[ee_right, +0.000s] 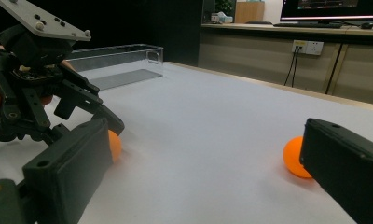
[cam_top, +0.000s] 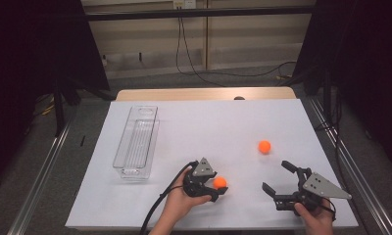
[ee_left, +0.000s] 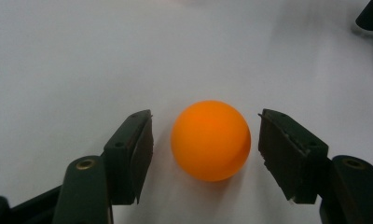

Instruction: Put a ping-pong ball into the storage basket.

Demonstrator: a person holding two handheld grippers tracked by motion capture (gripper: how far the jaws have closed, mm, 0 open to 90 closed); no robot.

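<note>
An orange ball [cam_top: 219, 182] lies on the white table top near the front, between the jaws of my left gripper [cam_top: 218, 186]. In the left gripper view the ball [ee_left: 210, 140] has a narrow gap to the pad on each side, so my left gripper [ee_left: 205, 113] is open around it without touching. A second orange ball [cam_top: 264, 146] rests farther back and to the right. My right gripper [cam_top: 275, 175] stands wide open at the front right, holding nothing. The right gripper view has that second ball [ee_right: 294, 156] just past the right jaw.
A long clear plastic bin [cam_top: 135, 142] stands at the left of the white sheet [cam_top: 208, 117], with nothing in it that I can see. The table's front edge runs just behind both hands. Metal rails flank the table.
</note>
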